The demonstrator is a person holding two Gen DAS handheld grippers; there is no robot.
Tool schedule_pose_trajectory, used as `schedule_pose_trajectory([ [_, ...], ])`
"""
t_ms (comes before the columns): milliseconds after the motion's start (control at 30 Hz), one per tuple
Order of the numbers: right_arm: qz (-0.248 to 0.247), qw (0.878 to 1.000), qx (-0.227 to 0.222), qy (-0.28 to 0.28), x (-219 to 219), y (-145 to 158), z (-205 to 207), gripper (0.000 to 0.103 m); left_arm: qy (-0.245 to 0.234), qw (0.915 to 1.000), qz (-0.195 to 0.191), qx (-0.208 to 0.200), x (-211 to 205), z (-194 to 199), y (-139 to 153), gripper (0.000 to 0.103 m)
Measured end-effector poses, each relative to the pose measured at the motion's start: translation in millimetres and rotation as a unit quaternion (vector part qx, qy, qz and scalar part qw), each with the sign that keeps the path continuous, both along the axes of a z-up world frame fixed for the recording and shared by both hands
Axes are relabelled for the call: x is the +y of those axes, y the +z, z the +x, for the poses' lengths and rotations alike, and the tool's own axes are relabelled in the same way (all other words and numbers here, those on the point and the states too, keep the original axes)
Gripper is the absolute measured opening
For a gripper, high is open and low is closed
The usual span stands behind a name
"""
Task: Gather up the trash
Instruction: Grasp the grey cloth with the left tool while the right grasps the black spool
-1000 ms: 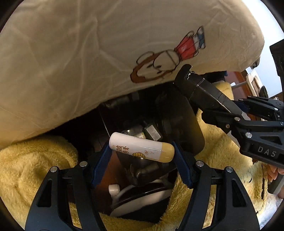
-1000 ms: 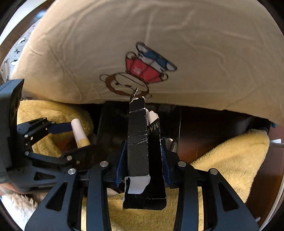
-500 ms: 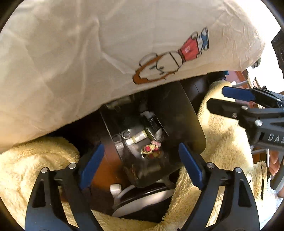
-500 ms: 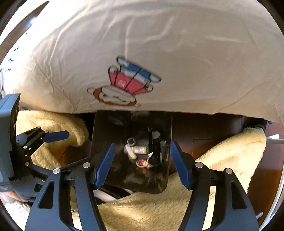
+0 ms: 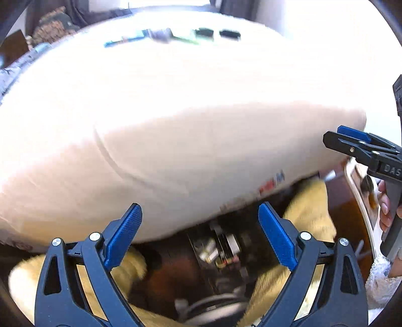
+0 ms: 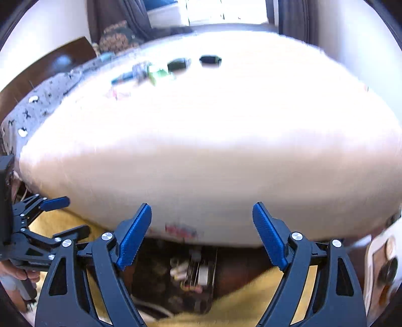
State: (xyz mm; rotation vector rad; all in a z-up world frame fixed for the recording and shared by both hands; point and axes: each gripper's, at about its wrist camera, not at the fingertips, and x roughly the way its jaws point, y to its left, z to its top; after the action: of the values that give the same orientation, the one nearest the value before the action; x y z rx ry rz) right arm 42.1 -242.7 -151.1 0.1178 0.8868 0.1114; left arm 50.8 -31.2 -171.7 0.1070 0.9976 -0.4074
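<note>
My left gripper (image 5: 199,236) is open and empty, raised above the dark trash bin (image 5: 221,254) that sits on the floor below the bed edge. My right gripper (image 6: 202,235) is open and empty too, above the same bin (image 6: 193,271). Dropped trash lies inside the bin: a pale tube (image 6: 177,270) and a black carton (image 6: 197,266), both blurred. Several small items (image 6: 150,70) lie on the far side of the white bed (image 6: 213,151); they also show in the left wrist view (image 5: 173,35). The right gripper (image 5: 356,148) shows at the right of the left view.
A yellow fluffy blanket (image 5: 309,201) lies on both sides of the bin. A grey patterned pillow (image 6: 42,103) lies at the bed's left. A white cable (image 5: 208,301) runs on the brown floor below the bin. Dark curtains (image 6: 113,15) hang behind the bed.
Both grippers opened and let the tube and the black carton fall into the bin. Both have since risen and tilted up, so the top of the bed has come into view.
</note>
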Motion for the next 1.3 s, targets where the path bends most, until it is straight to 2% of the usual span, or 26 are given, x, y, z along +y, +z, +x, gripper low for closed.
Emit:
schedule_pose_trajectory([
  [100,-0.013,1.000,-0.026,-0.001,1,18,20,0.083,0.016,0.9994,0.002,-0.032,7,15,22,0.089],
  [267,-0.010,0.999,-0.044,0.001,-6,35,61,0.083,0.036,0.9975,0.005,-0.060,15,46,42,0.089],
  [467,-0.028,0.998,-0.043,-0.018,-9,38,124,0.082,0.061,0.9963,-0.017,-0.059,28,90,52,0.089],
  [600,-0.051,0.998,-0.043,-0.016,-8,35,170,0.072,0.070,0.9947,-0.023,-0.072,25,124,60,0.089],
  [667,-0.055,0.997,-0.041,-0.017,-10,34,187,0.071,0.075,0.9935,-0.026,-0.082,21,144,65,0.088],
  [833,-0.058,0.997,-0.038,-0.022,-15,35,227,0.071,0.075,0.9923,-0.033,-0.093,5,187,73,0.079],
  [1100,-0.073,0.997,-0.030,-0.003,-7,32,269,0.071,0.073,0.9942,-0.021,-0.076,-22,244,61,0.070],
  [1200,-0.068,0.997,-0.018,0.011,0,27,281,0.070,0.071,0.9952,-0.012,-0.067,-29,261,56,0.061],
  [1267,-0.067,0.998,-0.008,0.018,3,23,288,0.062,0.066,0.9961,-0.015,-0.058,-30,270,52,0.054],
  [1300,-0.066,0.998,-0.005,0.021,4,21,290,0.051,0.063,0.9964,-0.016,-0.054,-30,272,51,0.046],
])
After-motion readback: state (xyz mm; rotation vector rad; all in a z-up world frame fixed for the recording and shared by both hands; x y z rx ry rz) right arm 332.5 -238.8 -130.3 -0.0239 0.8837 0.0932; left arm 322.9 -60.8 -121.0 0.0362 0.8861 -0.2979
